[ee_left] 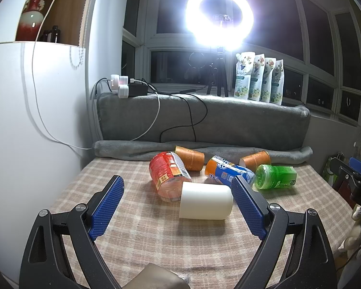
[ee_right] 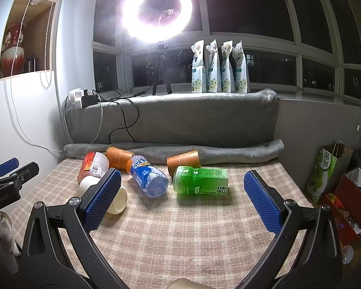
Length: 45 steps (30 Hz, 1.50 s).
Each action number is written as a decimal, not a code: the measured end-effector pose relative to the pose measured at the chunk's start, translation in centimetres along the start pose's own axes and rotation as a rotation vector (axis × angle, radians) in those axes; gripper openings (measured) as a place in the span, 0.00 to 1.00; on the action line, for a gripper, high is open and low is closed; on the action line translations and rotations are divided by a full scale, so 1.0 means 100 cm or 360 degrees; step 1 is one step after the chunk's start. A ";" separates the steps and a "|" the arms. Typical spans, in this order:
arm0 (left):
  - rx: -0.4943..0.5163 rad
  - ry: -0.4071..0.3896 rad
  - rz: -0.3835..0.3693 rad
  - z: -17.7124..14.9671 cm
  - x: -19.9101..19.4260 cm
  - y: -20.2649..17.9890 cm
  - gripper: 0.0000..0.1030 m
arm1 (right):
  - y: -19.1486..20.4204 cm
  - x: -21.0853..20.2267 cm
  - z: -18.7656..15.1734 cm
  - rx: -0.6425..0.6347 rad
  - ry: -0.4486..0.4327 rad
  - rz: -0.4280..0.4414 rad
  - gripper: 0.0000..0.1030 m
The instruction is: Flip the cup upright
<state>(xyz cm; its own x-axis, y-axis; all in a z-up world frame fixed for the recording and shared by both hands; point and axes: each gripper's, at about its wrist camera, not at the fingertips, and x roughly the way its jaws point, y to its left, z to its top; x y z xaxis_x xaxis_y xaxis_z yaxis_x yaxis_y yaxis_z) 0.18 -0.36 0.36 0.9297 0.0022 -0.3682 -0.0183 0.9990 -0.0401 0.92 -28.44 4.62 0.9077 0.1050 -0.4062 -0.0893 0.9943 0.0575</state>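
1. Night-dark windows behind; a lit ring light on a black tripod [ee_left: 219, 18] stands on the sill, with four white-and-green stand-up pouches [ee_right: 220, 68] in a row beside it.
2. Work surface: a beige-and-pink checked cloth [ee_left: 137, 236], backed by a grey plush cushion [ee_left: 204, 120] and a rolled grey blanket [ee_right: 240, 150] along the far edge.
3. Task item: a plain white cylindrical cup [ee_left: 205, 201] lies on its side near the middle of the cloth, toward the left edge in the right wrist view. That view shows its open mouth facing the near edge.
4. Touching the cup on its far-left side: a red-labelled clear plastic jar [ee_left: 167, 174], also lying down.
5. Behind it, an orange-and-blue labelled plastic bottle [ee_right: 148, 177] lies on its side. A green plastic bottle [ee_right: 201, 180] lies just right of it, apart from the white cup.
6. Two brown paper cups lie tipped over near the far edge: one [ee_left: 190, 157] behind the jar, the other [ee_right: 184, 162] behind the green bottle.
7. Left gripper [ee_left: 178, 208]: blue-padded jaws spread wide, holding nothing; the white cup lies between the fingertips, close to the right finger. Contact cannot be told.
8. Right gripper [ee_right: 181, 201]: jaws likewise wide apart and empty, above bare cloth in front of the green bottle. Its left finger overlaps the white cup in view.
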 end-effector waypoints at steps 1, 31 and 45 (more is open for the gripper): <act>0.0001 0.0000 0.0001 0.001 0.000 -0.001 0.88 | 0.000 0.000 0.001 0.0002 -0.0002 -0.0001 1.00; -0.0009 0.0008 0.0003 -0.009 0.004 0.000 0.88 | 0.006 0.009 -0.010 -0.0006 0.0030 0.0008 1.00; -0.0035 0.0051 0.0017 -0.013 0.010 0.013 0.88 | 0.016 0.031 -0.008 -0.0064 0.0129 0.0098 1.00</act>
<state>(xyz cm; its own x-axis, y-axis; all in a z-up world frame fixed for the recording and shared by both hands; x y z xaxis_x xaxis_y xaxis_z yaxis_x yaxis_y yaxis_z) 0.64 0.89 -1.28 0.9172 0.0114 -0.3982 -0.0368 0.9977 -0.0563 3.23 -26.56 2.74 0.8640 0.1651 -0.4756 -0.1616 0.9857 0.0486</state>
